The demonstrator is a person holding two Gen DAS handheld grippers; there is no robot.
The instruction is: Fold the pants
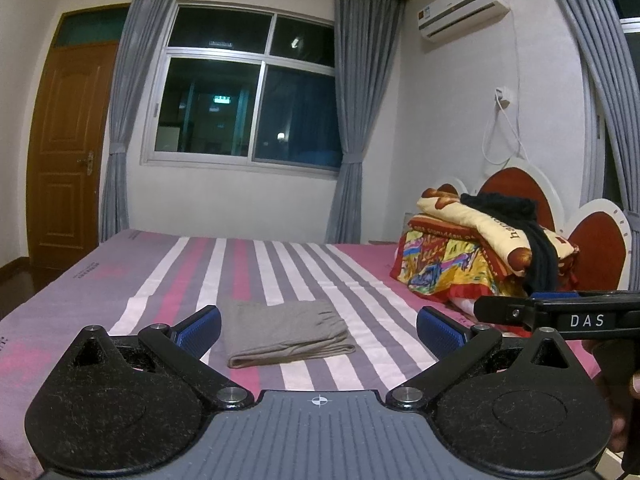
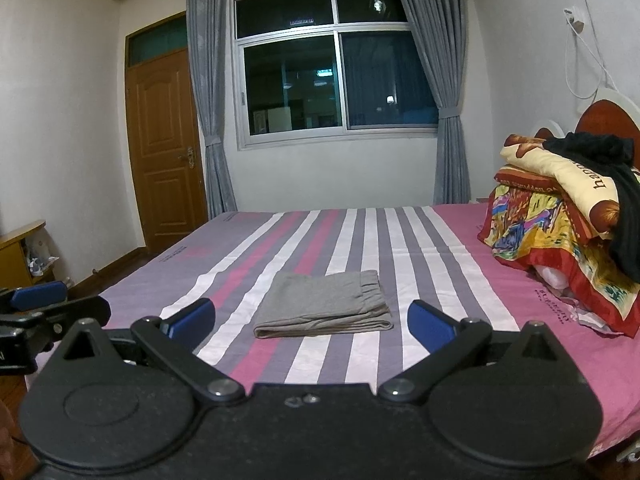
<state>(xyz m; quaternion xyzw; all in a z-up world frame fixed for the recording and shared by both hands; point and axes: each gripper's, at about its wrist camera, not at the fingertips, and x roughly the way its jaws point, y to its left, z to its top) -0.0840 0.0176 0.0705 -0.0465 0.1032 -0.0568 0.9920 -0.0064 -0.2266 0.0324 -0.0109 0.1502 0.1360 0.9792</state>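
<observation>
Grey pants (image 1: 286, 330) lie folded into a compact rectangle on the striped bed sheet (image 1: 168, 276), seen again in the right wrist view as the grey pants (image 2: 326, 304). My left gripper (image 1: 319, 326) hovers above the near side of the bed, open, its blue pads wide apart and nothing between them. My right gripper (image 2: 312, 322) is likewise open and empty, held back from the pants. The right gripper's body (image 1: 560, 314) shows at the right edge of the left view; the left gripper's finger (image 2: 38, 296) shows at the left edge of the right view.
A pile of colourful bedding (image 1: 476, 256) with a black garment (image 1: 532, 236) on top sits by the red headboard (image 1: 596, 240). A window (image 1: 248, 92) with grey curtains is behind the bed, a wooden door (image 1: 68, 156) to the left, a small cabinet (image 2: 20, 252) by the floor.
</observation>
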